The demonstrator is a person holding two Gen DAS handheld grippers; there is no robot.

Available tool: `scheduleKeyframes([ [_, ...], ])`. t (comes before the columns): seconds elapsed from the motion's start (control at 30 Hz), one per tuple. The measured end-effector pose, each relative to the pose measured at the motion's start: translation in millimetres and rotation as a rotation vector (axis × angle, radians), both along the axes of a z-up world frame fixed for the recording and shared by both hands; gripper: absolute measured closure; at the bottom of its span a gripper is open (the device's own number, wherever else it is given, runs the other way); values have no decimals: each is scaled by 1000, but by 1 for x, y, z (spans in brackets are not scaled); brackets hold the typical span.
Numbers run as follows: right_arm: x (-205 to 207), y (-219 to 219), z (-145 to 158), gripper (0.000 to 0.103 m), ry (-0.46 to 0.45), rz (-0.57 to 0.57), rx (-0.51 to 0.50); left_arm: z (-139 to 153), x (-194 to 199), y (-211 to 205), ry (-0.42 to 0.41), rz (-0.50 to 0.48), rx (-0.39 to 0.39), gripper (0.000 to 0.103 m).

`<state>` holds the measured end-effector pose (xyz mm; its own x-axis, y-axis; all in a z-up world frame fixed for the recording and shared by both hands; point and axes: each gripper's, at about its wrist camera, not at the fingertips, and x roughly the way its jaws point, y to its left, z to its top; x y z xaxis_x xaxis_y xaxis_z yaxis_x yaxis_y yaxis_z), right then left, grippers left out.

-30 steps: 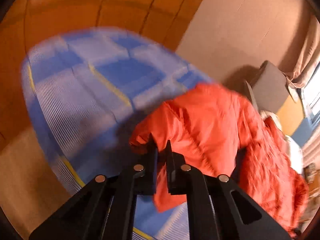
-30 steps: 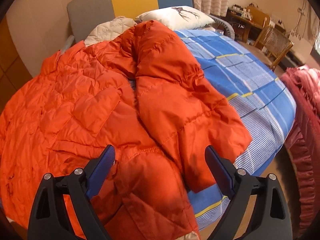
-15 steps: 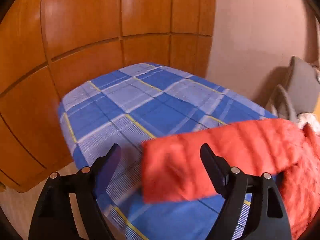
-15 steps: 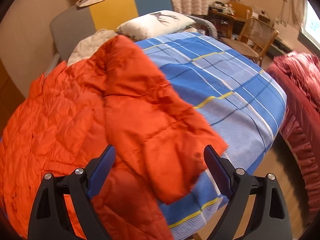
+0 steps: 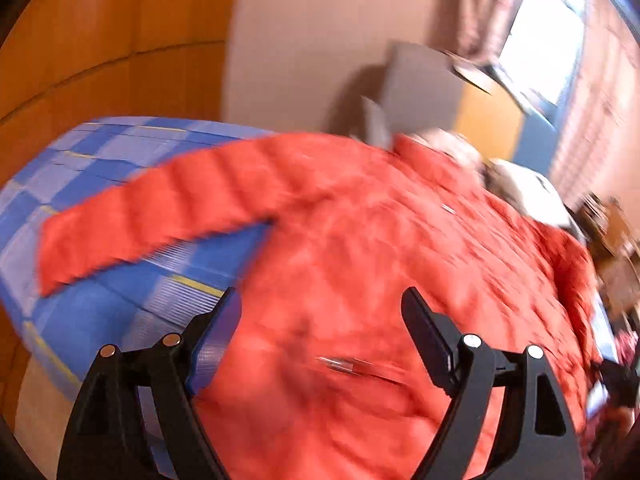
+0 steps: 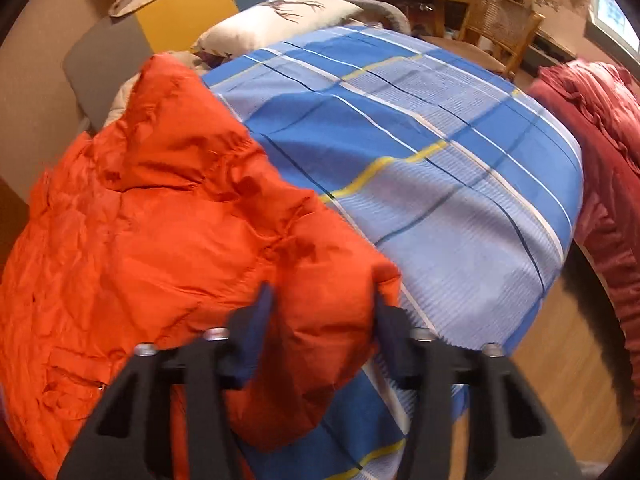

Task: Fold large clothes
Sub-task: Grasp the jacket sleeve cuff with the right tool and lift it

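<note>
While the right gripper [image 6: 320, 316] is closing, the end of an orange sleeve [image 6: 320, 280] sits between its two fingers [image 6: 256, 320], and the puffy cloth bulges right up against both of them; whether they already pinch it firmly cannot be told, as the fingers are blurred. That sleeve belongs to the orange jacket [image 6: 120, 240], which spreads from the gripper toward nine and ten o'clock across the left part of the bed. From one to three o'clock lies the bare blue checked bedsheet [image 6: 440, 160] with its yellow and white lines. Beyond it, at twelve o'clock, rests a pale pillow [image 6: 280, 20], and at one o'clock stands a wooden chair [image 6: 500, 24]. A dark red quilt [image 6: 600, 160] hangs at three o'clock, beside the bed. In the left wrist view, which is blurred, the left gripper [image 5: 320, 316] stands wide open above the jacket's body [image 5: 380, 280], gripping nothing. The jacket's other sleeve [image 5: 160, 216] stretches out toward nine o'clock over the bedsheet [image 5: 80, 320]. Farther off, wooden panels [image 5: 100, 40] fill ten o'clock and a bright window [image 5: 540, 40] sits at one o'clock.
</note>
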<state>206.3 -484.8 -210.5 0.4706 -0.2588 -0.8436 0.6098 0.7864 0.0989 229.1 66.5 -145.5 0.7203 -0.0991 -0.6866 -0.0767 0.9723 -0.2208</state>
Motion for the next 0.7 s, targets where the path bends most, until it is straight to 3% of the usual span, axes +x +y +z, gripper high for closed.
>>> scheduleKeyframes([
  [0.1, 1, -5, 20, 89, -36, 24, -58, -11, 1, -43, 38, -95, -17, 21],
  [0.33, 8, -65, 60, 90, -35, -45, -263, -15, 10, -92, 76, -197, -26, 21],
  [0.53, 43, -129, 64, 90, 35, -94, -440, -19, 19, -104, 89, -231, -23, 21],
  [0.7, 90, -164, 53, 90, 101, -85, -522, -24, 24, -112, 109, -259, -22, 21],
])
